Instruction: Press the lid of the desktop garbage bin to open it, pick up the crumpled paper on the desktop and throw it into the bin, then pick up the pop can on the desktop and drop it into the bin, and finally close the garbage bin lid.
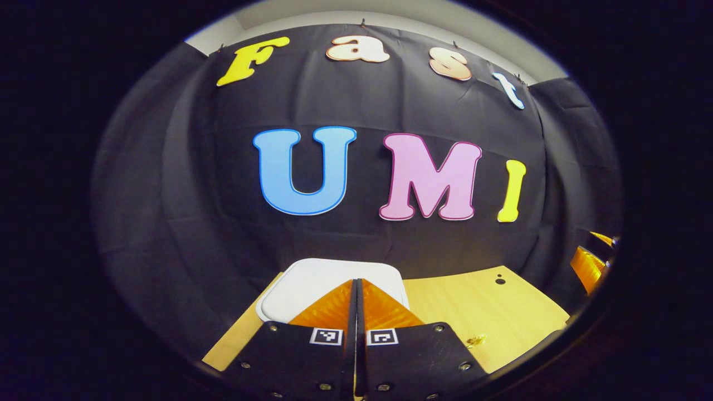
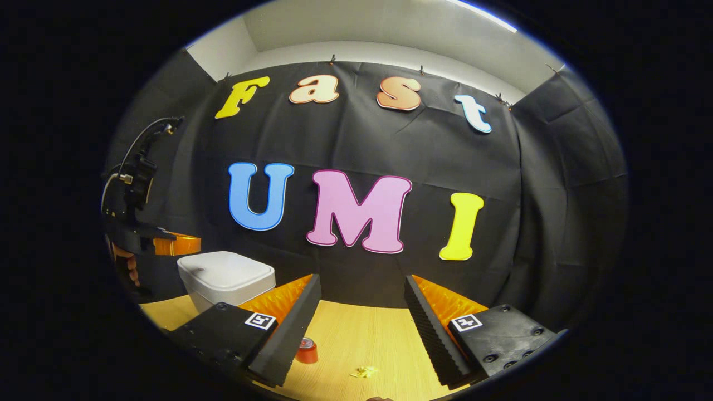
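A white desktop bin [image 2: 225,275] stands at the left of the wooden table [image 2: 356,340], its lid [image 1: 312,284] lying flat and closed. My left gripper [image 1: 358,282] is shut with nothing between its fingers, its tips just over the lid; I cannot tell whether they touch it. Seen from the right gripper view, the left gripper [image 2: 181,244] hangs above the bin's far left edge, held by a hand [image 2: 129,267]. My right gripper [image 2: 362,289] is open and empty above the table. A red pop can [image 2: 307,351] peeks from behind its left finger [image 2: 289,317]. Small yellowish crumpled paper [image 2: 363,371] lies near it, crumpled paper [image 1: 476,340].
The black cloth wall rises directly behind the bin and the table. A small dark hole [image 1: 499,280] marks the table's far right part. The right gripper [image 1: 589,263] shows at the right edge of the left gripper view. Bare tabletop lies right of the bin.
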Tool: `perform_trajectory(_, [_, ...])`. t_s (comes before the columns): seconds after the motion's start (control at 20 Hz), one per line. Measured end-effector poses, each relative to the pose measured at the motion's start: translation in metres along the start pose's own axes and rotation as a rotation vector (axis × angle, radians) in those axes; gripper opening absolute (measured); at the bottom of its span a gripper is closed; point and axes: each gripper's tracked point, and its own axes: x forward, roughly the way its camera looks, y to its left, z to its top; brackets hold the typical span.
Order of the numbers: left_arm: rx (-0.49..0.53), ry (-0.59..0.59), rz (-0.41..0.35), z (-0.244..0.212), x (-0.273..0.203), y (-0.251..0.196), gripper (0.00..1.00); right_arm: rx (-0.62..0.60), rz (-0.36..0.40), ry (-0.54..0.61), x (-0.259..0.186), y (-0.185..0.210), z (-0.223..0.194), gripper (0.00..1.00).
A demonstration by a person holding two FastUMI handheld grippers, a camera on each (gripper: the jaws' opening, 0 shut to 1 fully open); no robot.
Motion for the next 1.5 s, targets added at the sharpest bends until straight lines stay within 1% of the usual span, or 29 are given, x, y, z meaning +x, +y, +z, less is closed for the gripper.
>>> perform_trajectory(0.05, [-0.004, 0.043, -0.038, -0.009, 0.005, -0.005, 0.02, 0.001, -0.002, 0.008, -0.001, -0.001, -0.003, 0.97])
perform_trajectory(0.1, [-0.009, 0.069, -0.048, -0.013, 0.010, -0.005, 0.01, 0.004, -0.005, 0.014, -0.002, -0.001, -0.005, 0.97])
perform_trajectory(0.25, [-0.005, 0.095, 0.025, -0.017, 0.022, 0.023, 0.01, 0.020, -0.004, 0.047, -0.002, 0.000, -0.014, 0.97])
perform_trajectory(0.4, [-0.026, 0.165, 0.034, -0.033, 0.030, 0.034, 0.01, 0.042, -0.005, 0.103, -0.001, 0.001, -0.028, 0.97])
perform_trajectory(0.55, [-0.061, 0.200, 0.025, -0.047, 0.032, 0.035, 0.01, 0.060, -0.011, 0.140, -0.002, 0.001, -0.036, 0.98])
perform_trajectory(0.85, [0.003, 0.201, 0.019, -0.055, 0.032, 0.034, 0.01, 0.096, -0.017, 0.151, 0.001, 0.007, -0.036, 0.98])
perform_trajectory(0.95, [-0.013, 0.202, 0.015, -0.057, 0.032, 0.034, 0.01, 0.089, -0.014, 0.169, 0.002, 0.011, -0.044, 0.98])
perform_trajectory(1.05, [-0.020, 0.207, -0.005, -0.057, 0.032, 0.033, 0.01, 0.088, -0.012, 0.184, 0.002, 0.012, -0.048, 0.98])
perform_trajectory(1.15, [0.020, 0.178, -0.013, -0.048, 0.031, 0.034, 0.01, 0.083, -0.022, 0.185, 0.006, 0.010, -0.048, 0.98])
perform_trajectory(1.25, [0.072, 0.121, 0.019, -0.031, 0.032, 0.038, 0.01, 0.090, -0.030, 0.183, 0.008, 0.009, -0.047, 0.98])
perform_trajectory(1.4, [0.079, 0.004, 0.041, 0.007, 0.020, 0.037, 0.01, 0.079, -0.032, 0.191, 0.007, 0.011, -0.049, 0.98])
perform_trajectory(1.45, [0.088, -0.038, 0.046, 0.021, 0.021, 0.037, 0.05, 0.072, -0.029, 0.194, 0.006, 0.012, -0.050, 0.98])
perform_trajectory(1.5, [0.097, -0.077, 0.046, 0.037, 0.016, 0.036, 0.01, 0.065, -0.027, 0.192, 0.005, 0.013, -0.049, 0.98])
